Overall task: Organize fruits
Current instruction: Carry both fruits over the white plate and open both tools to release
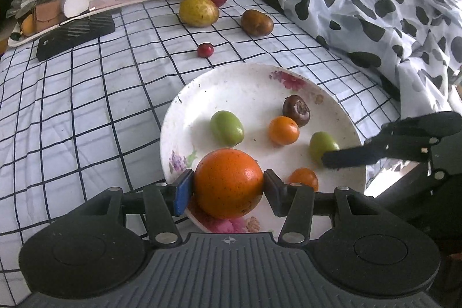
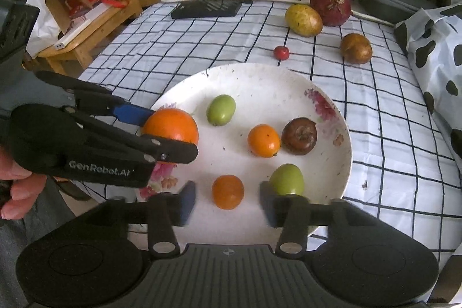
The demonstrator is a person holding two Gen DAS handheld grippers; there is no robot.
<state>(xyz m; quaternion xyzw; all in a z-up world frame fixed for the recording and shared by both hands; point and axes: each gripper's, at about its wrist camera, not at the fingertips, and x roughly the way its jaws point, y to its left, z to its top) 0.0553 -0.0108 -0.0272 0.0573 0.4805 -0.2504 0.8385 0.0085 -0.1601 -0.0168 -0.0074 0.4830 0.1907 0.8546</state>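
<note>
On the white flowered plate [image 1: 254,82] sitting on my black-checked white tablecloth [image 1: 86,111], my left gripper [image 1: 228,188] is clamped on a big round orange fruit [image 1: 228,182], one pad pressed to each side, right at the plate's near rim. My right gripper [image 2: 228,204] has its jaws apart over the same plate; a small orange fruit [image 2: 228,191] lies between its fingers, neither pad touching it. Just beside my right finger sits a green oval fruit [image 2: 286,180]. Further in on the plate lie a second small orange fruit [image 2: 264,140], touching a dark brown wrinkled fruit [image 2: 299,136], and a second green oval fruit [image 2: 221,109]. Beyond the plate, on the cloth, are a tiny red fruit [image 2: 281,52], a brown oval fruit [image 2: 356,48], a yellow oval fruit [image 2: 303,20] and a dark red pomegranate [image 2: 330,6], the last two touching. A cow-spotted cloth [image 1: 375,5] is heaped to the right
</note>
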